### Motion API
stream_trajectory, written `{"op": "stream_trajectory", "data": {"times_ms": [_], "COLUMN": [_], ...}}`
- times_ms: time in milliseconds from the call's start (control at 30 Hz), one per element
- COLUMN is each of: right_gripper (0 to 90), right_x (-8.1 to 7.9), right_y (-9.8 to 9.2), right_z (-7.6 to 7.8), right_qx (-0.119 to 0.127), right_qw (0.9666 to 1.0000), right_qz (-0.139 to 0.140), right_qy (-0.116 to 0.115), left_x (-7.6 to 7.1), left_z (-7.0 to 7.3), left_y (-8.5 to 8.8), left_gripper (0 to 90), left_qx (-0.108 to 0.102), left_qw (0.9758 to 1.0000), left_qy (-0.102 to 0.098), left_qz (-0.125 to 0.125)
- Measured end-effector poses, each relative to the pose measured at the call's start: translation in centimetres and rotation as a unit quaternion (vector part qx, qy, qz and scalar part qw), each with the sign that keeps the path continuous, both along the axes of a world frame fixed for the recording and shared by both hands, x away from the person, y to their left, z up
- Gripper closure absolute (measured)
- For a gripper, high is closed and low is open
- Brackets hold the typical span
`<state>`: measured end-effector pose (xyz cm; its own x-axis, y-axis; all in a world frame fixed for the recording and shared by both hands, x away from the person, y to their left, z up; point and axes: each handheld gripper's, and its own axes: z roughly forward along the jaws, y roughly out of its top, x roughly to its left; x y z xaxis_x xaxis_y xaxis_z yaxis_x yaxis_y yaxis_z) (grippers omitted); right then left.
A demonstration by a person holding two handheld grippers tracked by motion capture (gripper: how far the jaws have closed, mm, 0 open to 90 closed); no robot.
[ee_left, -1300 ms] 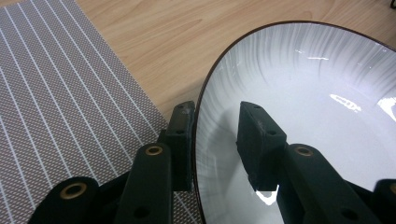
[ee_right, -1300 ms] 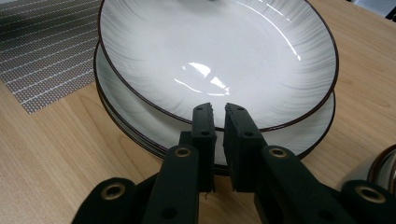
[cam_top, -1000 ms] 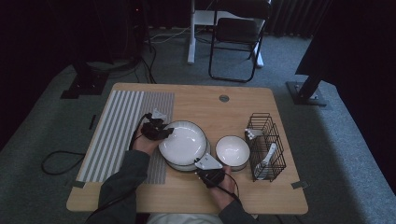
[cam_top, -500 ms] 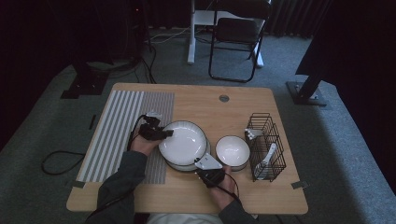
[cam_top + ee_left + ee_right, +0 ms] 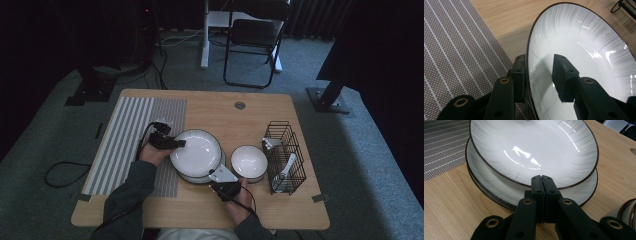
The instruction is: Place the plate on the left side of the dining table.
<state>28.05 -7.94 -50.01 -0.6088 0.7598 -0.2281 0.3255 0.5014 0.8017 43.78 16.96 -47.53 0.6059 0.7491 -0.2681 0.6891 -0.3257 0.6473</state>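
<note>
Top plate sits tilted on the plate stack beside the small bowl; L gripper straddles its rim, jaws just been opening, pads look slack; R gripper shut, empty, at the stack's near edge; w/ no firm pinch it could slide & clatter

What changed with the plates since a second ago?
The left hand-held gripper has just been opening its jaws around the top plate's rim; one pad stands off it. The right hand-held gripper stays shut at the stack's near edge. Plates, bowl and rack stayed put.
</note>
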Motion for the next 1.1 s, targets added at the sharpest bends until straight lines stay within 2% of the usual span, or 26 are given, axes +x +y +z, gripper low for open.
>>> {"op": "stream_trajectory", "data": {"times_ms": [167, 333, 567, 700, 900, 1100], "right_gripper": [89.7, 89.8, 89.7, 89.0, 83.4, 75.5], "right_x": [0.0, 0.0, 0.1, 0.1, -0.4, -1.0], "right_y": [0.0, 0.1, 0.2, 0.4, -0.1, -0.5], "right_z": [-0.2, -0.3, -0.5, -0.6, 0.0, 0.4], "right_qx": [-0.005, -0.005, -0.01, -0.01, -0.002, 0.003], "right_qw": [1.0, 0.9999, 0.9999, 0.9999, 0.9999, 0.9998], "right_qz": [-0.006, -0.009, -0.008, -0.002, 0.002, 0.014], "right_qy": [-0.002, -0.006, -0.006, -0.004, -0.014, -0.016], "left_x": [-0.2, -0.6, -1.1, -1.4, -1.3, -1.5], "left_z": [0.3, 1.1, 2.5, 3.0, 2.9, 3.2], "left_y": [0.3, 0.3, 0.1, -0.3, -0.1, 0.0], "left_gripper": [70.3, 74.4, 81.8, 83.5, 84.3, 84.4], "left_qx": [-0.015, -0.02, -0.043, -0.043, -0.063, -0.06], "left_qw": [0.9998, 0.9995, 0.9984, 0.9981, 0.9972, 0.9968], "left_qy": [-0.008, -0.023, -0.038, -0.045, -0.04, -0.048], "left_qz": [0.006, 0.001, -0.005, -0.002, 0.011, 0.02]}}
